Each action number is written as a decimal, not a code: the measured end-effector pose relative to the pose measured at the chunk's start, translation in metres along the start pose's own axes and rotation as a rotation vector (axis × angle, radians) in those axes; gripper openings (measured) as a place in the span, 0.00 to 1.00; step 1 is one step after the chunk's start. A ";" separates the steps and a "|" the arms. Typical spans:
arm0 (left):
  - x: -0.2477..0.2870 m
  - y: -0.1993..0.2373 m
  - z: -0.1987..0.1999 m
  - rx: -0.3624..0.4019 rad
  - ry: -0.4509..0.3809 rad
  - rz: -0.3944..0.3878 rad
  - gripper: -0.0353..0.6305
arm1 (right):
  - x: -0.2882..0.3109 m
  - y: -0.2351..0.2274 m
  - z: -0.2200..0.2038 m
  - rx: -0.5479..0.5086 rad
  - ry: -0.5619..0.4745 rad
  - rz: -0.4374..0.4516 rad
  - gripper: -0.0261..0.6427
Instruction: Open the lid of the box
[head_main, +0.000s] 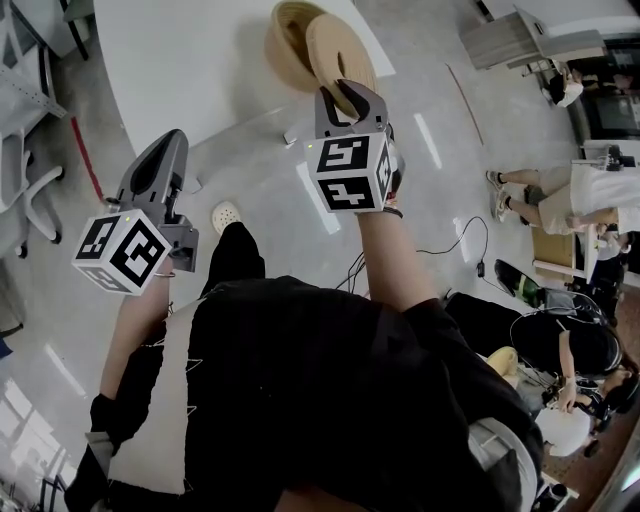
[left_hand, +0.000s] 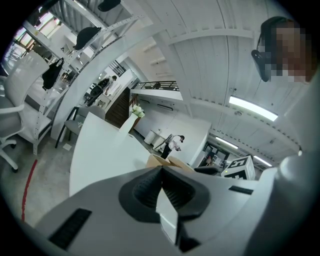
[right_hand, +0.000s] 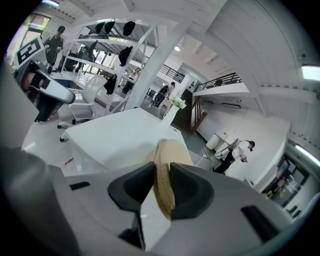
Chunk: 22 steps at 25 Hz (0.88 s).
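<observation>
The white desk (head_main: 200, 70) carries the round tan woven box (head_main: 285, 45) near its edge. The box's matching disc-shaped lid (head_main: 340, 55) stands tilted at the box's mouth, its rim pinched by the right tool (right_hand: 161, 170). The left tool (left_hand: 161, 171) is pressed together, empty and well apart from the box. With nothing steadying the box, a crooked pull could drag it along or tip it off the desk. The visible part of its hollow shows nothing inside.

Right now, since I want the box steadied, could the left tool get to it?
Probably yes. Nothing stands between the left tool and the box on the table; the right tool holds the lid at its far side. The left tool's jaws are shut, though.
</observation>
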<state>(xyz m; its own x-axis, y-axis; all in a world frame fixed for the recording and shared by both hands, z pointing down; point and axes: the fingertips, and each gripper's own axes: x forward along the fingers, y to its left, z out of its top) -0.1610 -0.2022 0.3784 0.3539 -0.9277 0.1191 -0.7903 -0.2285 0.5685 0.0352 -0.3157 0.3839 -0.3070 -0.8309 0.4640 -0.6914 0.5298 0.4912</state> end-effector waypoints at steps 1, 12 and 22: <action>-0.002 -0.001 -0.001 0.000 -0.001 -0.001 0.07 | -0.002 0.001 -0.001 0.003 0.000 0.000 0.19; -0.005 -0.021 0.000 0.015 -0.009 -0.025 0.07 | -0.022 0.004 -0.005 0.005 0.001 0.002 0.19; -0.003 -0.033 0.000 0.028 -0.008 -0.046 0.07 | -0.031 0.008 -0.010 0.024 0.001 0.003 0.19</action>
<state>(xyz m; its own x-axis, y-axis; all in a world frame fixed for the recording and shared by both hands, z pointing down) -0.1355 -0.1921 0.3594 0.3860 -0.9184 0.0868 -0.7869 -0.2787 0.5506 0.0455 -0.2837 0.3806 -0.3081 -0.8292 0.4663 -0.7064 0.5278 0.4717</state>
